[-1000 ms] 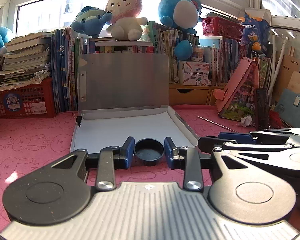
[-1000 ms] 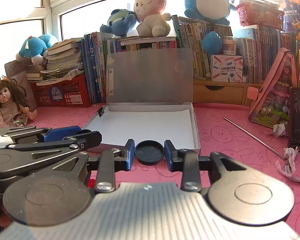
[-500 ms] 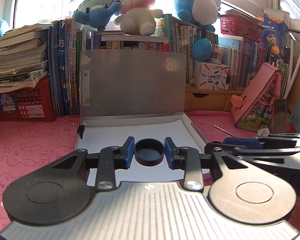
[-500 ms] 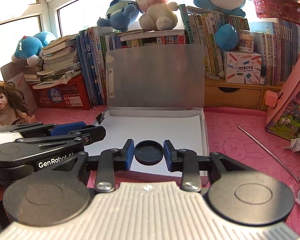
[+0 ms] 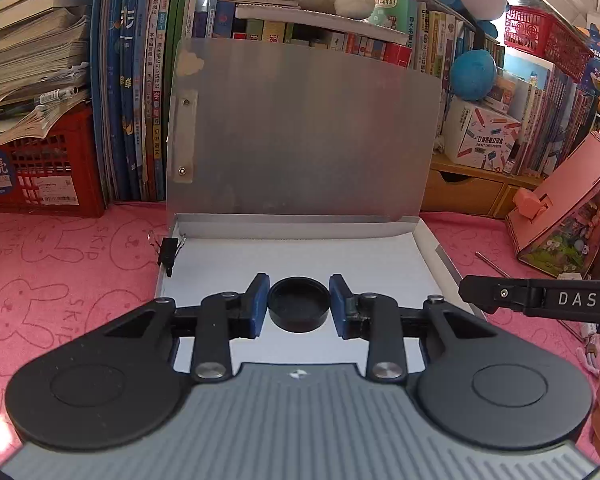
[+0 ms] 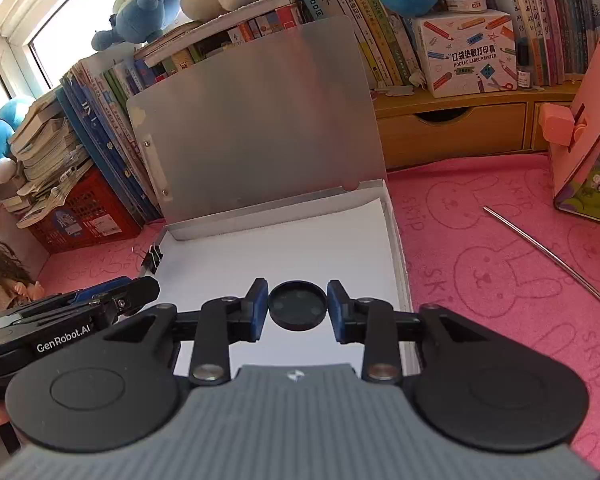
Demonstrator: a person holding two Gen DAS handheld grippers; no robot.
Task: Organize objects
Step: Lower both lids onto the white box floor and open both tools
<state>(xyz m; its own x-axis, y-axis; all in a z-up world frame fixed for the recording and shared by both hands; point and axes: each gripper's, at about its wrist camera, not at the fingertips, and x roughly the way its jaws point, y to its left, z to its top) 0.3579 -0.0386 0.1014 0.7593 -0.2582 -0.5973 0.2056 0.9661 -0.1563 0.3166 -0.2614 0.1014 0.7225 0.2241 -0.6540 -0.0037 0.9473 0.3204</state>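
Note:
An open grey metal box (image 5: 428, 236) lies on the pink mat, its lid (image 5: 300, 128) standing upright and white paper (image 5: 300, 256) lining the tray. My left gripper (image 5: 299, 307) is shut on a round black cap (image 5: 298, 316) and hovers over the near part of the paper. My right gripper (image 6: 297, 307) is shut on a second round black cap (image 6: 297, 314), also above the paper (image 6: 284, 248). The two grippers are side by side: the right one's finger (image 5: 540, 300) shows at the right edge, the left one (image 6: 80, 308) at the left.
A black binder clip (image 5: 168, 250) sits on the box's left rim. Behind are rows of books (image 5: 140, 92), a red crate (image 5: 40, 172), plush toys and a wooden drawer unit (image 6: 452, 128). A pink model house (image 5: 568, 208) and a metal rod (image 6: 552, 260) lie right; a doll (image 6: 0, 276) is at the left.
Both grippers have moved forward from the mat's near side to above the box tray, each still holding its cap. The box now fills both views, and the right view has tilted.

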